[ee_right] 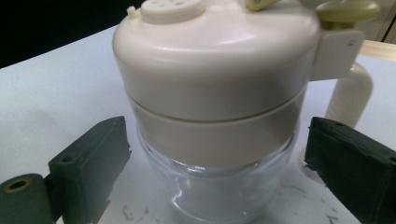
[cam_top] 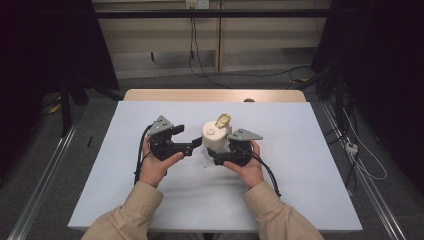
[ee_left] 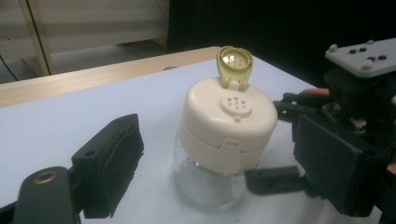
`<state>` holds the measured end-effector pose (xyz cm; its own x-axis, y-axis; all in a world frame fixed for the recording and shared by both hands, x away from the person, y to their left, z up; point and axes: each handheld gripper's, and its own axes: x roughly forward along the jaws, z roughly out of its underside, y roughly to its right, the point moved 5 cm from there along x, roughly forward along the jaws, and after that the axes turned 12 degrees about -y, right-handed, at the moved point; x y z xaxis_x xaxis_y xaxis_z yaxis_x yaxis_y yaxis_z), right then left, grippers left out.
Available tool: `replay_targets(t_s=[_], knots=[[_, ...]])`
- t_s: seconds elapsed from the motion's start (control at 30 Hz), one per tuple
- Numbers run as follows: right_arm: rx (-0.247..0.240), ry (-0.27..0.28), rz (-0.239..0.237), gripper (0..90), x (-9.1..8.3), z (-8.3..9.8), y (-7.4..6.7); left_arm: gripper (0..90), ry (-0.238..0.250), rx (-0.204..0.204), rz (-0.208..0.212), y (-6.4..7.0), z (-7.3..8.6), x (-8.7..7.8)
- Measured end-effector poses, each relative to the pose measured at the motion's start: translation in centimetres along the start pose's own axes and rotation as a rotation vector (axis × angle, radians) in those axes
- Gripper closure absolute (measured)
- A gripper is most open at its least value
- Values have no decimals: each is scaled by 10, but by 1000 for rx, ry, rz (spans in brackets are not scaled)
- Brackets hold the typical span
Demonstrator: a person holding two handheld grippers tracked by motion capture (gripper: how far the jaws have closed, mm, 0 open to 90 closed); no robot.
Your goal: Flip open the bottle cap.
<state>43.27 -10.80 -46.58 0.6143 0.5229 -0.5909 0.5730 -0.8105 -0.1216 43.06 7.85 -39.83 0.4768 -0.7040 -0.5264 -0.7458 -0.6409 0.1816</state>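
Observation:
A clear glass jar with a cream lid stands at the middle of the white table. Its yellow flip cap is tipped up, baring the sprinkle holes. My left gripper is open just left of the jar, with wide jaws that touch nothing. In the left gripper view the jar sits just ahead between the left gripper's jaws. My right gripper is open around the glass body, and the right gripper view shows a gap on each side of the jar.
A cream handle sticks out from the jar's far side. Behind the white sheet runs the table's bare wooden edge. Cables lie on the floor beyond it. Dark frames stand left and right of the table.

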Motion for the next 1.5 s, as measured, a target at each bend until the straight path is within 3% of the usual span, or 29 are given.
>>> replay_targets(t_s=[0.4, 0.77, 0.87, 1.1, 1.5], knots=[[-39, 12, 3, 72, -31, 12, 3, 119, -27, 3, -25, -15, 35, -20], [-29, 46, 20, 79, -62, 29, 13, 105, -15, -41, -33, -29, 60, -37], [-33, 46, 17, 64, -69, 35, 14, 102, -13, -52, -40, -32, 64, -41], [-59, 47, 30, 62, -85, 50, 19, 98, -19, -34, -60, -37, 71, -47], [-43, 54, 53, 58, -111, 73, 32, 90, -22, -12, -54, -35, 78, -53]])
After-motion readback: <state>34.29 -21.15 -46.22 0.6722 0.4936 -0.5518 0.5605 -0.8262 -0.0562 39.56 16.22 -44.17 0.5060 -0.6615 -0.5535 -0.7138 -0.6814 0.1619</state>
